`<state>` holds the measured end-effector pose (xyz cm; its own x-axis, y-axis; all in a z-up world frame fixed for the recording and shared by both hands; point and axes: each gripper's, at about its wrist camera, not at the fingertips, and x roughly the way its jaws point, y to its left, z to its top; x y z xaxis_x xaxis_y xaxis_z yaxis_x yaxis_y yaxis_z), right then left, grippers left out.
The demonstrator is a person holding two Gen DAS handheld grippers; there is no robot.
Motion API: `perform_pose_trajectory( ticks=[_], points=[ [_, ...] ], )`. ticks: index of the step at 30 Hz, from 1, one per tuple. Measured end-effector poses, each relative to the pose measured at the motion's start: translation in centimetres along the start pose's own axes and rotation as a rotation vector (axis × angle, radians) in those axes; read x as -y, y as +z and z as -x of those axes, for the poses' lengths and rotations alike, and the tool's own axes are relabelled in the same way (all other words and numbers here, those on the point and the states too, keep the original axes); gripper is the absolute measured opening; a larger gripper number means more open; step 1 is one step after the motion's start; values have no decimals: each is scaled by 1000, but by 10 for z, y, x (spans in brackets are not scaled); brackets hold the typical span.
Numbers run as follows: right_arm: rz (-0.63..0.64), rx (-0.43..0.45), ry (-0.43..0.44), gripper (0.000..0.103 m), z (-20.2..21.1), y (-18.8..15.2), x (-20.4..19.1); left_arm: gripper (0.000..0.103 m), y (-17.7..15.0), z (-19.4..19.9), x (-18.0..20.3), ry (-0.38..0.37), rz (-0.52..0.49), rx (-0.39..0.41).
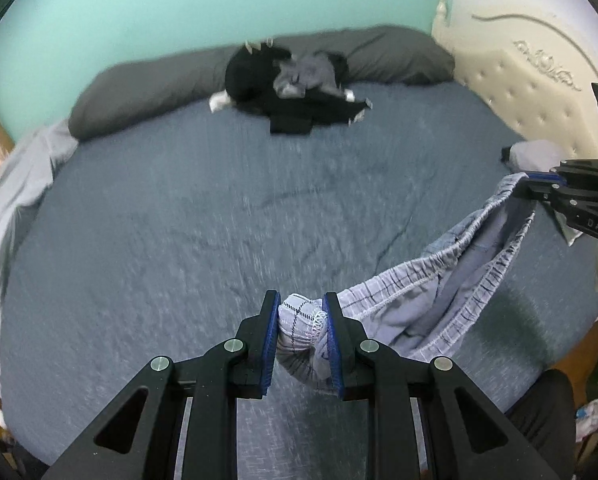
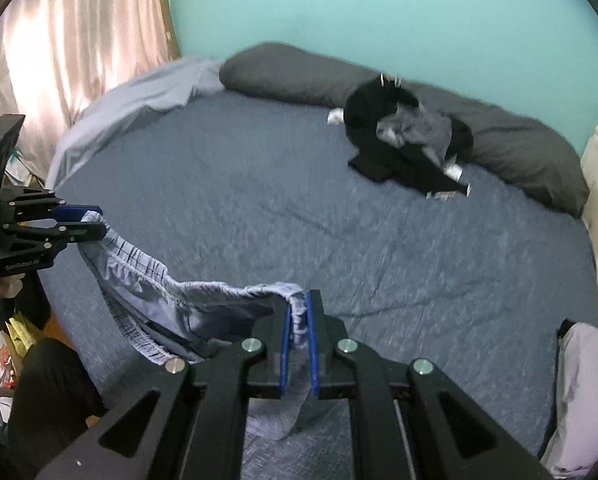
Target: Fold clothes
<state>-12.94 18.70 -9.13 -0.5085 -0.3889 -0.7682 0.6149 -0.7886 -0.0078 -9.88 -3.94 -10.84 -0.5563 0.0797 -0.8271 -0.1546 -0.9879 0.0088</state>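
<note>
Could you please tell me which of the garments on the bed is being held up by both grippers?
The light-blue plaid boxer shorts, stretched between both grippers; the dark clothes pile lies untouched by the pillows.

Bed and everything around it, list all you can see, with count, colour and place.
Plaid shorts: one, pale blue, strung between both grippers above the bed.
Clothes pile: one, black and grey, far side by the pillows.
Pillows: dark grey, along the teal wall; count unclear.
Bed sheet: one, blue.
Headboard: one, cream, tufted.
Curtain: pinkish, beside the bed.
Folded garment: one, light grey, bed edge.
Left gripper: jaws shut on shorts.
Right gripper: jaws shut on shorts.
</note>
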Motion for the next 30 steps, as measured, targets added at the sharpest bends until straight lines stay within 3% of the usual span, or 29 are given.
perform_pose_trajectory(
  ticks=[13, 18, 24, 30],
  points=[
    [-88, -142, -4, 7, -121, -44, 37, 24, -22, -132, -8, -20, 69, -157],
    [-129, -181, -16, 7, -160, -55, 54, 24, -23, -168, -2, -35, 63, -182],
    [-156, -211, -26, 7, -188, -66, 63, 24, -26, -197, 5, -71, 44, -213],
    [-185, -221, -60, 9, -187, -74, 72, 27, -28, -195, 10, -105, 15, -222]
  ],
)
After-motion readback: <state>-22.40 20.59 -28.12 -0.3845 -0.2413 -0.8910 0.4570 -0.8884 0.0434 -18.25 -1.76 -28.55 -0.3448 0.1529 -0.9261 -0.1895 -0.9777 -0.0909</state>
